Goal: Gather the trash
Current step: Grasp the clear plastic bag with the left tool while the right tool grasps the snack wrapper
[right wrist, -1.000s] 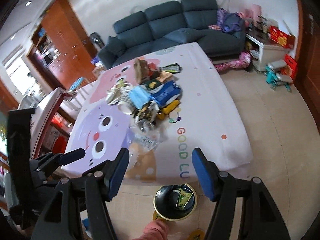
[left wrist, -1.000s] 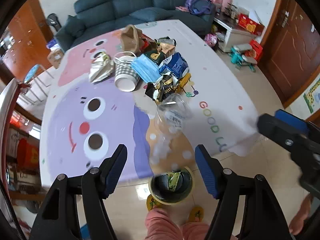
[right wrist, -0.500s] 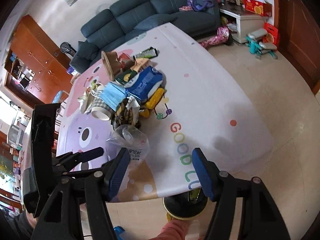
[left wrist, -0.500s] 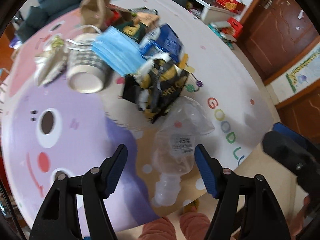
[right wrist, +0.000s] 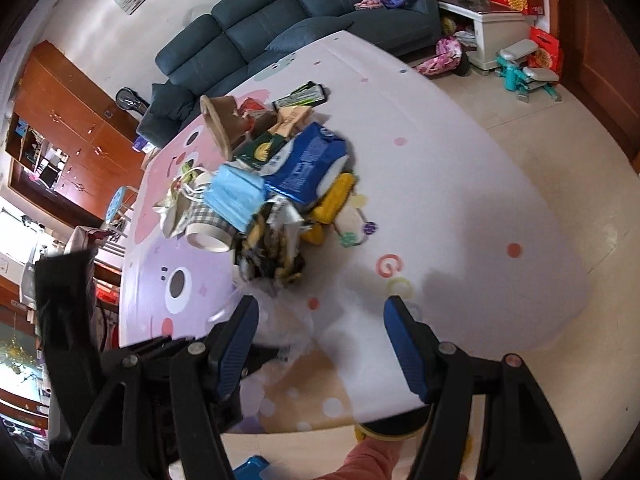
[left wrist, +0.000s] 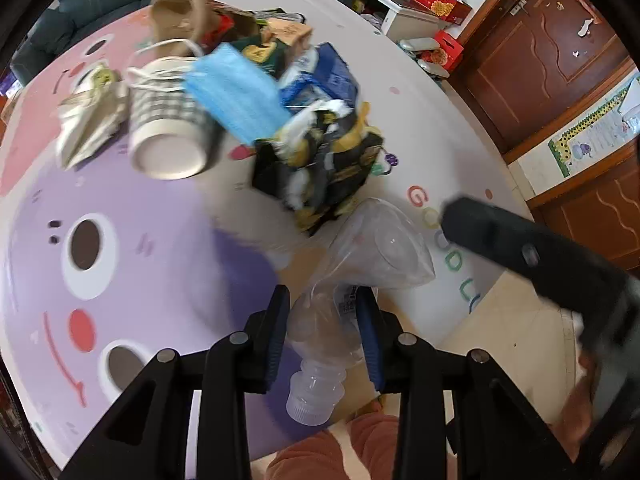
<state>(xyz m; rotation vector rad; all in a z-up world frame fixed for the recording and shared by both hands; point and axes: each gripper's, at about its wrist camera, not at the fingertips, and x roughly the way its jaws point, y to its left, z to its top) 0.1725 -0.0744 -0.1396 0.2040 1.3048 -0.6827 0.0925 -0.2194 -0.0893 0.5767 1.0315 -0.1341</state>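
A crushed clear plastic bottle (left wrist: 360, 264) lies near the table's front edge. My left gripper (left wrist: 324, 328) is shut on its lower part, near the neck. In the right wrist view the bottle (right wrist: 288, 320) is blurred, just left of my right gripper (right wrist: 320, 340), which is open and empty above the table. A pile of trash sits mid-table: a black and yellow wrapper (left wrist: 320, 176), a blue mask (left wrist: 236, 92), a checked paper cup (left wrist: 168, 136), a blue packet (left wrist: 324, 76), a brown paper bag (left wrist: 180, 8) and a pale wrapper (left wrist: 88, 116).
The table (right wrist: 460, 208) has a printed cloth with a purple face and coloured letters. A yellow-rimmed bin (right wrist: 392, 428) peeks out under the front edge. A dark sofa (right wrist: 288, 28) stands behind. The right gripper's body (left wrist: 540, 264) reaches in at the right.
My left gripper moved forward over the bottle and closed its fingers on it. My right gripper came lower over the table and stayed open.
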